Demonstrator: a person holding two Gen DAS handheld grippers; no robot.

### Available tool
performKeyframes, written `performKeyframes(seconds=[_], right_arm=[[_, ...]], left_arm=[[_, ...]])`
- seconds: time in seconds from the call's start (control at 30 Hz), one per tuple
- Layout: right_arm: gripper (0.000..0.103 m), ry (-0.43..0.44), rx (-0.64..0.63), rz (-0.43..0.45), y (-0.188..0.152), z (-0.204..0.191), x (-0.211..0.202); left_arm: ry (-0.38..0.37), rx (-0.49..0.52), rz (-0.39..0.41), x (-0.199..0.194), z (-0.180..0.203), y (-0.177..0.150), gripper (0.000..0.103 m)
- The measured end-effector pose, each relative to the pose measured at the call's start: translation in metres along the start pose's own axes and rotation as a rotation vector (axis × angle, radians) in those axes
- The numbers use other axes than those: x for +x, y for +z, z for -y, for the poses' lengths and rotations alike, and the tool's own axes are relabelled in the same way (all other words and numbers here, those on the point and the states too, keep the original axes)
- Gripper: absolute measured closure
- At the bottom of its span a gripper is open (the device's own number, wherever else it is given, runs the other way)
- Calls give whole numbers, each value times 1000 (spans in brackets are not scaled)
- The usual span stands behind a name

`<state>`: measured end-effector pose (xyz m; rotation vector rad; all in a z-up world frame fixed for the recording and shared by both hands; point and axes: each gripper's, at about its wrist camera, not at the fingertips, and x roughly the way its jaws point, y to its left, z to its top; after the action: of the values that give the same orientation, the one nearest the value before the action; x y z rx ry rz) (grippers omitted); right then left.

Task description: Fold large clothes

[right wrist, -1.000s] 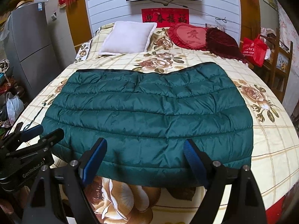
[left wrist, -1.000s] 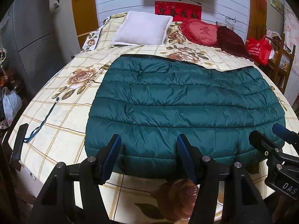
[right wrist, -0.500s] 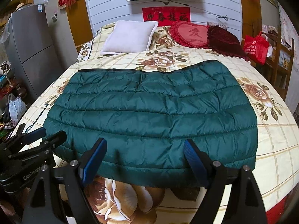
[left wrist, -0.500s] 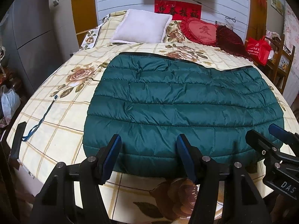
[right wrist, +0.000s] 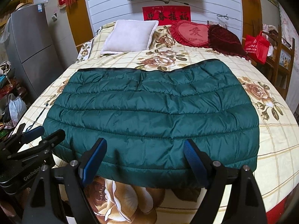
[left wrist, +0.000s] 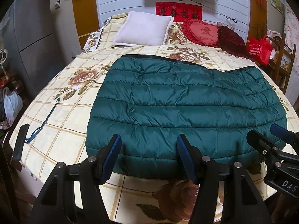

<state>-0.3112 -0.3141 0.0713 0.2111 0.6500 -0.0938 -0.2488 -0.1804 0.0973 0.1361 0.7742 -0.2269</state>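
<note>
A dark green quilted down garment (left wrist: 183,108) lies flat on the floral bedsheet (left wrist: 61,112), its black-trimmed edge towards the pillows; it also shows in the right wrist view (right wrist: 155,115). My left gripper (left wrist: 148,140) is open and empty, held just above the garment's near edge towards its left part. My right gripper (right wrist: 144,143) is open and empty above the near edge towards the right part. Each gripper shows in the other's view: the right one (left wrist: 269,136) at the right, the left one (right wrist: 43,134) at the left.
A white pillow (left wrist: 143,29), a red heart cushion (left wrist: 201,31) and a dark red cushion (left wrist: 231,39) lie at the bed's head. A blue cord (left wrist: 44,121) lies on the sheet at the left. A grey fridge (left wrist: 31,35) stands left, a red bag (left wrist: 259,48) and wooden chair right.
Both grippers have moved slightly forward and up over the garment's near edge. The garment has not moved. Both stay open.
</note>
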Motion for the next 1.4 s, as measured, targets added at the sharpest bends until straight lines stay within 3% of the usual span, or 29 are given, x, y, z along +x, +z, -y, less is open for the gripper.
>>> performKeyframes(seconds=[1.4], right_arm=[[16,0,-7,-12,7,1,7]], left_arm=[[-13,20,-12,7,8,1,63]])
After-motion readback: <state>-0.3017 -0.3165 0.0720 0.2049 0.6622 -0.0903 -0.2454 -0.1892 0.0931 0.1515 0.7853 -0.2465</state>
